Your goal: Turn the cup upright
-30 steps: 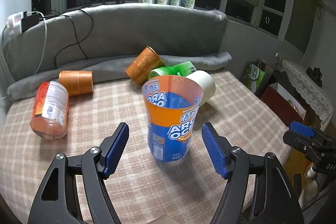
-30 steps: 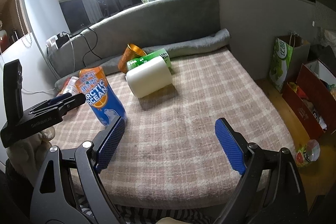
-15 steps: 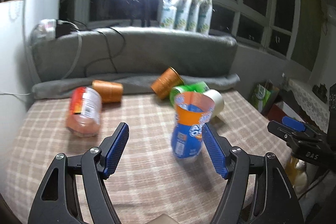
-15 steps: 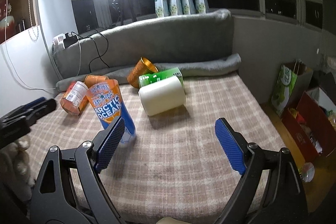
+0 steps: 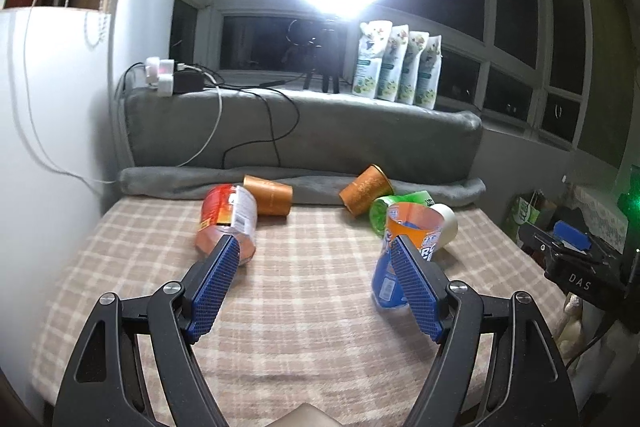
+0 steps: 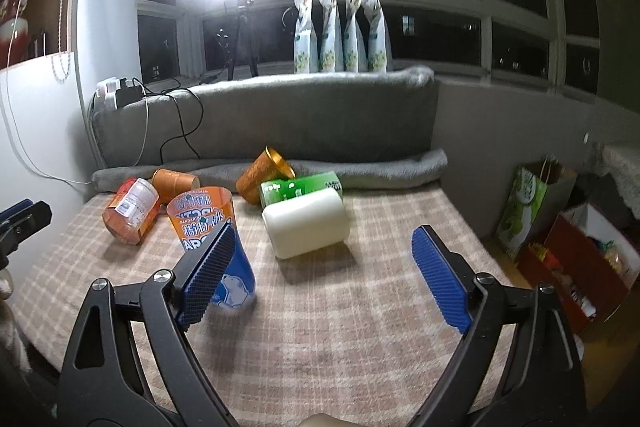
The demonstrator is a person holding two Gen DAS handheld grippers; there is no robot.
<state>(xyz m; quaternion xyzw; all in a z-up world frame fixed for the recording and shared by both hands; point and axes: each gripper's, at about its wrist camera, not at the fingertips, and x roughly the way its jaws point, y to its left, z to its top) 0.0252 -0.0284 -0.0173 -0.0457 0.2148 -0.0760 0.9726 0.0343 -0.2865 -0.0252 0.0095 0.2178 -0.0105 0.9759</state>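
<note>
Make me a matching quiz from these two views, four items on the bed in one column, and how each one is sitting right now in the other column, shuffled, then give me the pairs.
Column one:
1. Arctic Ocean cup
2. white cup
3. green cup
4. red-labelled jar

Column two:
A. on its side, left of the other three
B. standing, open mouth up
C. on its side, directly behind the white one
D. on its side, nearest the right gripper

Pairs: 1-B, 2-D, 3-C, 4-A
</note>
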